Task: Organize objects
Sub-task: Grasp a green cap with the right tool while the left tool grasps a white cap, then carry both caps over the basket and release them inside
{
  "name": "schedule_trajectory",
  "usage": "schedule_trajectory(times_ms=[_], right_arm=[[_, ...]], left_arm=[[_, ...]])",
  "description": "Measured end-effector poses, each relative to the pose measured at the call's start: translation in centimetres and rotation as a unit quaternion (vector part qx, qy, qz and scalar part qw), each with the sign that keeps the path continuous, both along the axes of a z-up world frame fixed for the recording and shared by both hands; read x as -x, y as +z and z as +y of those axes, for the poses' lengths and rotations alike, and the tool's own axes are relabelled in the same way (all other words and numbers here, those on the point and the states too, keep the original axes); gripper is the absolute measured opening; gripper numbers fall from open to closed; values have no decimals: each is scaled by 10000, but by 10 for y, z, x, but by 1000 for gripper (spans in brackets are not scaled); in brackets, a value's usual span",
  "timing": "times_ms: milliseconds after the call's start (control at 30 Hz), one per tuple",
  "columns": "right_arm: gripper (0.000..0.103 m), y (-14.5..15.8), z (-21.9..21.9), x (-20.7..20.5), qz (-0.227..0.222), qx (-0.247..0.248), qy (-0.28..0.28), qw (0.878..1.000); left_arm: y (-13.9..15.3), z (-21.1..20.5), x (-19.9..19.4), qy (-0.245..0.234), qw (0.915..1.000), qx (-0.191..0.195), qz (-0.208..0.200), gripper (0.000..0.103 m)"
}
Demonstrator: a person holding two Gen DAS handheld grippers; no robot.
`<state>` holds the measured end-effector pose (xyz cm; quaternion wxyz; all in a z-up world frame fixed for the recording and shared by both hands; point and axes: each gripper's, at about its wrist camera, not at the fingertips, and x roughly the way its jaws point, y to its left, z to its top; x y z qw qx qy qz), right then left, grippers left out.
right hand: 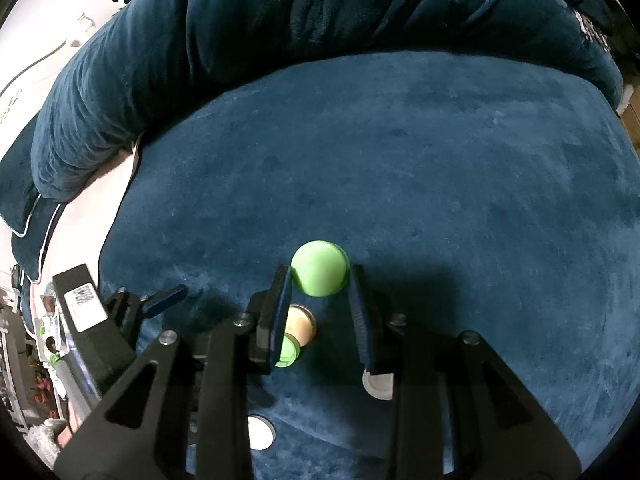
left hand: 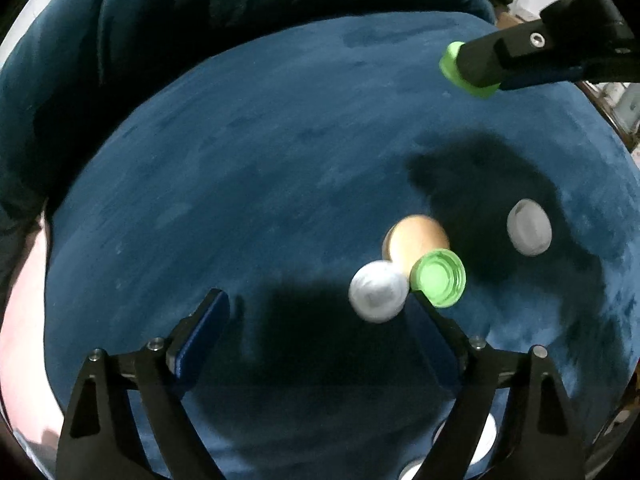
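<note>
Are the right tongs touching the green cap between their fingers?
Touching. In the right wrist view both pads of the right tongs press the sides of the green cap, no gap visible; the left wrist view also shows it clamped.

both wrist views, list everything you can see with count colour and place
green caps: two, one clamped in the right hand-held gripper, one open side up on the cushion
white caps: at least two, one beside the green one, one apart to the right
tan cap: one, behind those two
cushion: one, dark blue, under everything
left hand-held gripper: open, empty
right hand-held gripper: shut on a green cap
</note>
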<state>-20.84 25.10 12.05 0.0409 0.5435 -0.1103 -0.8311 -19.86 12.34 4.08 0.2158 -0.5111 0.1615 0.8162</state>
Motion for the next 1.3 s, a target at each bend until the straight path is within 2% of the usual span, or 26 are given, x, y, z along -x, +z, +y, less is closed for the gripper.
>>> schedule_trajectory(times_ms=[67,133,167,233,367,500,633,700,767,900,967,1067,1133,1233,1300], right_arm=[[30,-3,-1,-1,-11,10,-23,10000],[30,-4,0,-2,-25,17,-48,10000],[30,-4,-1,-2,-29,23,-51,10000],[30,-3,-1,-3,-32,25,-44,10000],[30,-3,-3,-1,-48,9,15,10000],[30,0,-13,-2,-28,5,117,9999],[30,6,-30,-3,29,-29,290,9996],[30,10,-44,-5,72,-31,404,9992],[30,16,-63,-6,148,-37,577,9982],[30,29,-116,-9,318,49,1130,9931],[30,36,-149,-13,400,159,1480,9880],[30,44,-208,-23,468,471,2077,9759],[31,46,-245,-31,474,674,2468,9656],[31,44,-300,-44,403,928,3024,9478],[30,38,-337,-52,329,1006,3367,9356]], left_arm=[[-2,7,2,-126,9999,-47,-5,77],[-6,12,2,-285,9995,-112,-109,53],[-8,14,0,-357,9991,-136,-165,49],[-8,13,-3,-442,9987,-150,-228,31],[4,-5,-4,-178,9992,-246,-262,31],[35,-46,-4,422,9979,-469,-126,31],[72,-94,-13,1017,9928,-627,92,31],[91,-119,-19,1303,9894,-574,271,31],[108,-152,-26,1637,9836,-621,431,31],[132,-219,-52,2331,9672,-748,671,31],[143,-256,-68,2755,9552,-711,812,31],[150,-318,-90,3446,9313,-781,891,31],[151,-360,-106,3966,9103,-730,937,31],[144,-409,-128,4595,8791,-915,869,31],[139,-429,-136,4839,8659,-958,834,31]])
